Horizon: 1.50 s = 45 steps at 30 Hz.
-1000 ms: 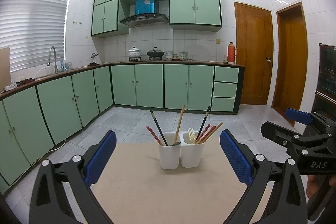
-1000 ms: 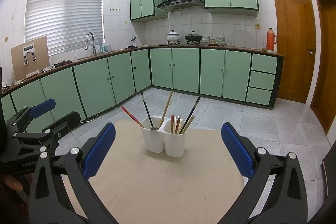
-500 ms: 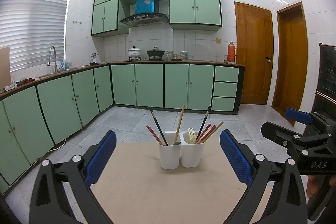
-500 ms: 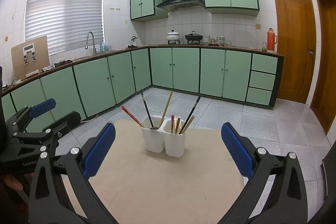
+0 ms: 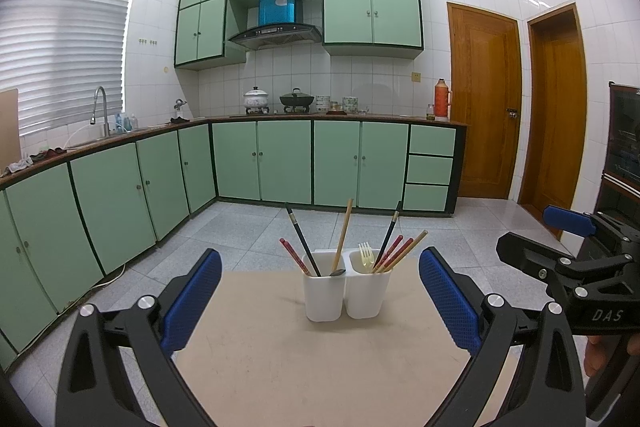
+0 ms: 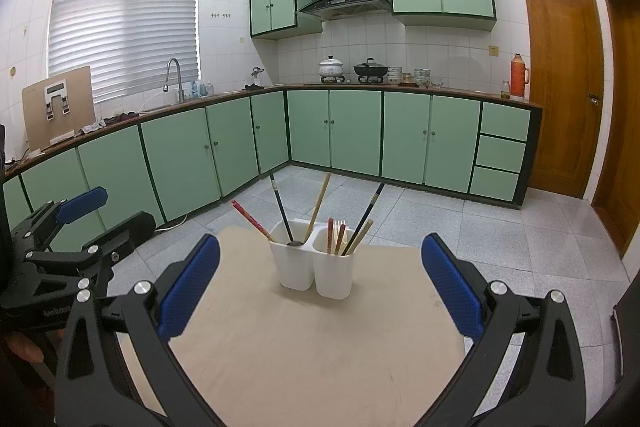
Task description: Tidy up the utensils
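**Both claws wide, utensils waiting**

Left of the twin white plastic cups [image 5: 346,289], the left gripper [image 5: 320,301] gapes empty. Left cup: a red chopstick [image 5: 294,255], a black chopstick [image 5: 302,239], a tan wooden spoon [image 5: 343,237]. Right cup: a pale plastic fork [image 5: 366,254] among more chopsticks. All look light, stiff and slippery; pinch them mid-shaft. The right gripper [image 6: 320,287] also hangs spread, holding nothing.

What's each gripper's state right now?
Left gripper: open, holding nothing.
Right gripper: open, holding nothing.
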Available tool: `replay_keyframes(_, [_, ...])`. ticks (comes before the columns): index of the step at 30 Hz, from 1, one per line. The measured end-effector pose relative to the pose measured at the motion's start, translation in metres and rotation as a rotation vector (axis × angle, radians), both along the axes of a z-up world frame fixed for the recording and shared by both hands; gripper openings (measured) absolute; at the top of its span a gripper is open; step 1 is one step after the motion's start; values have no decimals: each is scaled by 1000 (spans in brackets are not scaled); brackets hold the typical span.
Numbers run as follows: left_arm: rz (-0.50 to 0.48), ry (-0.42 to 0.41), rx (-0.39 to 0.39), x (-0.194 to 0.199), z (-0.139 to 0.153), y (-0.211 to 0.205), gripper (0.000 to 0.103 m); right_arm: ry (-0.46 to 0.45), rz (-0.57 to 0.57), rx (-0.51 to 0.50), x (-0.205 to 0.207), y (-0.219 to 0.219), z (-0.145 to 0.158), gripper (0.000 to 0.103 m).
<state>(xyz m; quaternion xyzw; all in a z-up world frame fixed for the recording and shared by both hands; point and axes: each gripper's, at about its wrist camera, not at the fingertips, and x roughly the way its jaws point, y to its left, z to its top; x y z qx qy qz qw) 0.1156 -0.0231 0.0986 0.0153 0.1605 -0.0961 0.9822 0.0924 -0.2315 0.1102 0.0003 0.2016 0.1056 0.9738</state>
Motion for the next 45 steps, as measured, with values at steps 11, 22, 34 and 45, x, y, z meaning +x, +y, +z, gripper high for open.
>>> replay_keyframes(11, [0,2,-1,1,-3,1,97,4,0,0,1,1,-3,98])
replay_keyframes(22, [-1,6,-4,4,-7,4,97,8,-1,0,2,1,-5,98])
replay_keyframes(34, [0,7,-7,5,-8,5,97,10,-2,-1,1,1,-7,98])
replay_keyframes(45, [2,13,-11,5,-9,5,97,14,-3,-1,2,-1,-9,98])
